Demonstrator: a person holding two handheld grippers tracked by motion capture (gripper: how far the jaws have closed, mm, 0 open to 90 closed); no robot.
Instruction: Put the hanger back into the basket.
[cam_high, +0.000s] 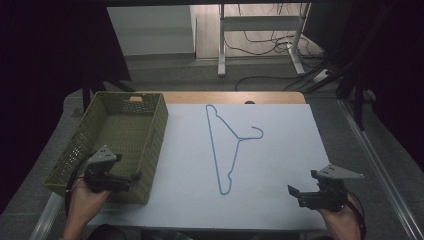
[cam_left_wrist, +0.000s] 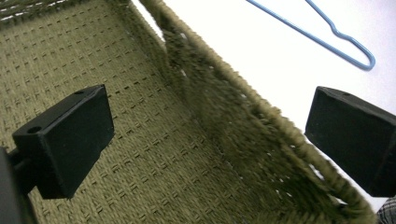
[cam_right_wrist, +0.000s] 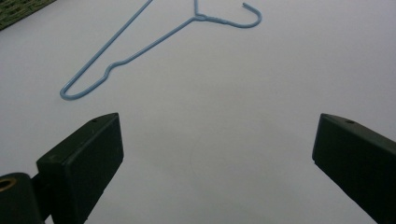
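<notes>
The left gripper (cam_high: 134, 176), a black two-jaw tool with a grey three-cornered plate on top, hangs in the person's left hand (cam_high: 87, 196) over the near right corner of a rectangular olive-green woven basket (cam_high: 107, 172). Its jaws are spread wide with nothing gripped. In the left gripper view, the left gripper (cam_left_wrist: 208, 135) straddles the rim of the basket (cam_left_wrist: 261, 116): one jaw stands over the woven floor inside, the other over the white sheet outside, and the rim runs up between them without either pad pressing on it.

The right gripper (cam_high: 293, 192), of the same make, sits low in the person's right hand (cam_high: 342, 220) above the near right part of the white sheet covering the table (cam_high: 280, 150). Its jaws are likewise released and wide apart, with bare white surface between them, as the right gripper view shows (cam_right_wrist: 215, 158).

The thin light-blue wire clothes hanger (cam_high: 222, 150) lies flat on the white sheet, held by neither tool. From the right gripper it is ahead and to the left, well apart; its looped end (cam_right_wrist: 67, 93) is the part nearest those jaws, and its hook (cam_right_wrist: 252, 18) curls farther off. From the left gripper the hanger (cam_left_wrist: 345, 44) lies off beyond the outside jaw, past the basket rim, apart from the basket and untouched.

The two grippers are well apart from each other, with the hanger's near end roughly between them.
</notes>
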